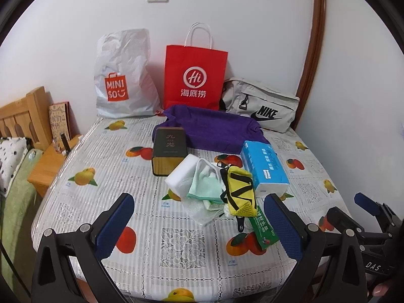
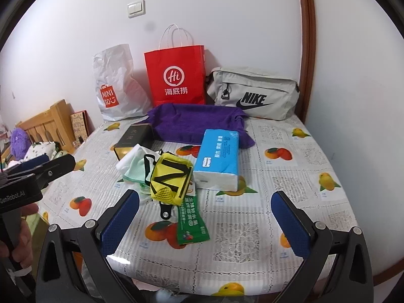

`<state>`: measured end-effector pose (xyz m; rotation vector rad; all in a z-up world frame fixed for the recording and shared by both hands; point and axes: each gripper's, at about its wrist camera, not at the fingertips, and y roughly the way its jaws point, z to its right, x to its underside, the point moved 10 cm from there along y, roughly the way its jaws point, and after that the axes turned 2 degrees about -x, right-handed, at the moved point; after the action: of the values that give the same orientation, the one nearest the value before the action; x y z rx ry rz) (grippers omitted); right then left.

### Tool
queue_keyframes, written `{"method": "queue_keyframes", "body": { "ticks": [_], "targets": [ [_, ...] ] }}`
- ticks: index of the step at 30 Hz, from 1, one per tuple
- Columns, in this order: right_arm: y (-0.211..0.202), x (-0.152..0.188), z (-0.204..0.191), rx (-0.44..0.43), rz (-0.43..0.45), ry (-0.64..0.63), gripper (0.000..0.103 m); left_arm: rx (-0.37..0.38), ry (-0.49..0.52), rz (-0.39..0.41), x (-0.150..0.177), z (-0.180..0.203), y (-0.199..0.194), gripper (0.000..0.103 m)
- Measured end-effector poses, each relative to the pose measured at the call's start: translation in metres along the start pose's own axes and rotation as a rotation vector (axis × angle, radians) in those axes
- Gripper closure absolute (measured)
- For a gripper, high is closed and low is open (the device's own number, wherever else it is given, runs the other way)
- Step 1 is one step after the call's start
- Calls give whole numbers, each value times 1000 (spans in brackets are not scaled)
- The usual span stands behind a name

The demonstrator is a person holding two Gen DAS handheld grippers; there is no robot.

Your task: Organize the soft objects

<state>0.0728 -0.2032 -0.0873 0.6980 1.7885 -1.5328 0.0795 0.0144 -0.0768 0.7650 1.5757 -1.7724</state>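
Observation:
A pile lies mid-table: a yellow mesh pouch [image 1: 238,192] [image 2: 171,179], a mint cloth [image 1: 205,181] [image 2: 133,168], a white sponge [image 1: 180,174], a green packet [image 1: 262,229] [image 2: 192,223] and a blue tissue pack [image 1: 263,166] [image 2: 218,156]. A purple towel basket [image 1: 214,128] [image 2: 197,122] stands behind them. My left gripper [image 1: 199,226] is open and empty, just short of the pile. My right gripper [image 2: 205,227] is open and empty, near the green packet.
A dark box [image 1: 169,152] [image 2: 132,139] stands left of the pile. Against the wall stand a white Miniso bag [image 1: 123,80], a red paper bag [image 1: 195,73] and a grey Nike bag [image 1: 262,106]. A wooden headboard [image 1: 22,116] and nightstand are left.

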Motion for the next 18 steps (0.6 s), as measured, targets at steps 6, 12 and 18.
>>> {"method": "queue_keyframes", "body": {
  "ticks": [6,12,18],
  "targets": [
    [9,2,-4,-8,-17,-9,0,-8,-3,5,1,-5,6,0],
    [18,2,-6,-21,-19,-1,0,-32,4,15,0,-12,15,0],
    [46,11,-10,-40,-70,1,0,-43,0,-36,9,-21,36,0]
  ]
}}
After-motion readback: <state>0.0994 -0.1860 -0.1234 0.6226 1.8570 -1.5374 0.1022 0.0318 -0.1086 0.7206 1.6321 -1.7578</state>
